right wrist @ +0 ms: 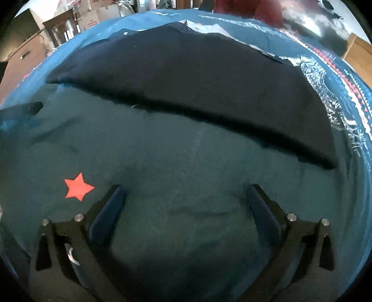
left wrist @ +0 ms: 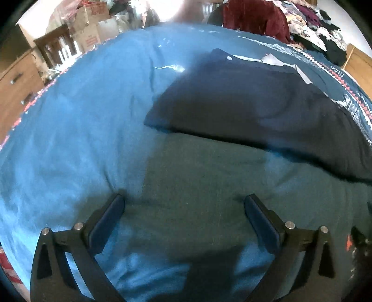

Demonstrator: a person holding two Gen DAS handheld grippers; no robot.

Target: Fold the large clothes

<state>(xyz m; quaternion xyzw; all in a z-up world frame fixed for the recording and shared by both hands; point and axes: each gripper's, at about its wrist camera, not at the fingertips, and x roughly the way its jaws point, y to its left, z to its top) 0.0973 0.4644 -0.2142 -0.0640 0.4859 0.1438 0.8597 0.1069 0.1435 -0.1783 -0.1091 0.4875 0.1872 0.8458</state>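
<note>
A dark navy garment (left wrist: 251, 102) lies folded flat on a blue bedspread (left wrist: 76, 130), with a white label and a small white button near its far edge. In the right wrist view the same navy garment (right wrist: 197, 76) stretches across the upper half. My left gripper (left wrist: 183, 199) is open, its fingers spread over bare bedspread short of the garment's near fold. My right gripper (right wrist: 184, 188) is open too, hovering over the bedspread (right wrist: 186, 162) below the garment's near edge. Neither holds anything.
A red star (right wrist: 79, 185) is printed on the bedspread left of my right gripper. A red garment (left wrist: 253, 16) and a heap of clothes (left wrist: 313, 30) sit beyond the bed. Cardboard boxes (left wrist: 90, 27), a dark wooden frame and a wooden dresser (left wrist: 16, 83) stand to the left.
</note>
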